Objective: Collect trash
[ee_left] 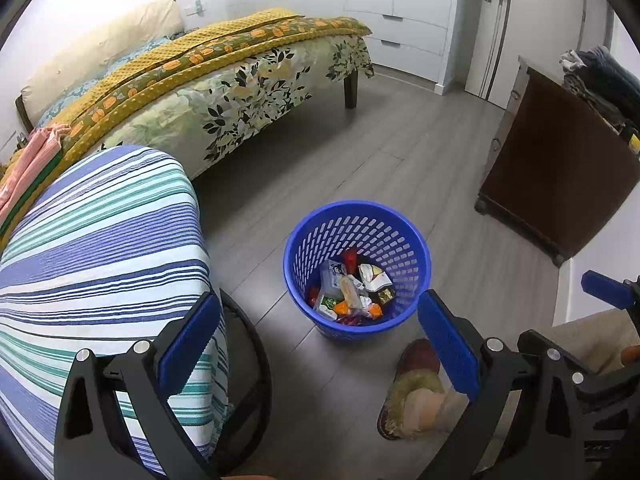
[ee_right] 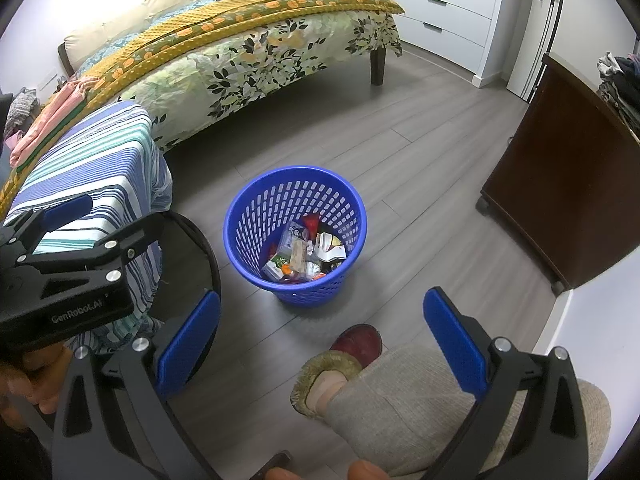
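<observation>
A: Where's the blue basket point(ee_right: 295, 216)?
B: Mid-floor, standing upright, with wrappers and cartons point(ee_right: 304, 254) heaped inside.
A: And the right tool point(ee_right: 322, 340)?
B: Near side, pads spread wide, gripping nothing. A red slipper point(ee_right: 352, 346) sits just beyond it.
A: The left tool point(ee_right: 68, 236)?
B: Over the striped cloth point(ee_right: 88, 164), left.

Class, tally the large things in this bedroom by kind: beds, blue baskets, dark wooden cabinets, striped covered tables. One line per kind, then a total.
Bed: 1
Blue basket: 1
Dark wooden cabinet: 1
Striped covered table: 1
Total: 4
</observation>
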A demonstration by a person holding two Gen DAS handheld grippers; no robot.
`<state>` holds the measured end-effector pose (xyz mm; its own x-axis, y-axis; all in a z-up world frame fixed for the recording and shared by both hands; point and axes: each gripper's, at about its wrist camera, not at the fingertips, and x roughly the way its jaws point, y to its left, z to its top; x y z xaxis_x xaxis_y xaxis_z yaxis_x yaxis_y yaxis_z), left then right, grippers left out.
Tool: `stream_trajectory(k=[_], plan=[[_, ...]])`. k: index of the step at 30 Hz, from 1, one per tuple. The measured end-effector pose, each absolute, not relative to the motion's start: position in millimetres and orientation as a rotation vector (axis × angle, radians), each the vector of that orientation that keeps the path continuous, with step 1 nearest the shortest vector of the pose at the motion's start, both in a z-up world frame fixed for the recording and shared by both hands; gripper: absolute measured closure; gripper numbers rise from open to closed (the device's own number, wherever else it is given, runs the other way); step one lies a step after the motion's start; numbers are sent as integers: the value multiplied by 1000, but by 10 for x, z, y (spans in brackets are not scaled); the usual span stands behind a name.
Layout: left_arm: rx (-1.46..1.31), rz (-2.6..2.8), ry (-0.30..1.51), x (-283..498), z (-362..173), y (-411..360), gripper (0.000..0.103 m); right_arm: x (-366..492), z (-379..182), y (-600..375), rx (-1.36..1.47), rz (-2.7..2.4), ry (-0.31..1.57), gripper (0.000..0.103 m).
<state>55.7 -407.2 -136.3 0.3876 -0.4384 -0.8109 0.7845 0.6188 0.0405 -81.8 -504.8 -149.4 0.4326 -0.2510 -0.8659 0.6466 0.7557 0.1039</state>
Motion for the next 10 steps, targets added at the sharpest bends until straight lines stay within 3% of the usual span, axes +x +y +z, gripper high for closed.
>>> stream_trajectory(k=[10], plan=[[461,-812,882,593,-1366,-4053,5,-835,-1504,-5032,465,-593,979,5]])
